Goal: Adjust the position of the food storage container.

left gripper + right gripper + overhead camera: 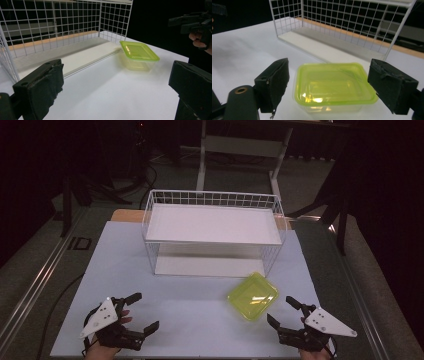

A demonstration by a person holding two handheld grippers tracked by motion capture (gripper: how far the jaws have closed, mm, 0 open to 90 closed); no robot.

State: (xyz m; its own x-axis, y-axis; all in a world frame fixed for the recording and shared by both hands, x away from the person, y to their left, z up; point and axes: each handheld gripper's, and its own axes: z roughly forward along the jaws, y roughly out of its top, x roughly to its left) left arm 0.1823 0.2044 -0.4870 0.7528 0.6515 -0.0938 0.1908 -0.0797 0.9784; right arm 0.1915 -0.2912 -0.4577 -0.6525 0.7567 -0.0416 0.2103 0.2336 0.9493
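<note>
High view | both claws spread, left claw, right claw | square translucent lime box (glossy lid)

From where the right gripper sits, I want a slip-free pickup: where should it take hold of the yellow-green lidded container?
Probably across the container just under its overhanging lid rim, one jaw on each side wall. The right gripper already faces it from the near side with jaws open wider than the box, which sits flat on the table.
</note>
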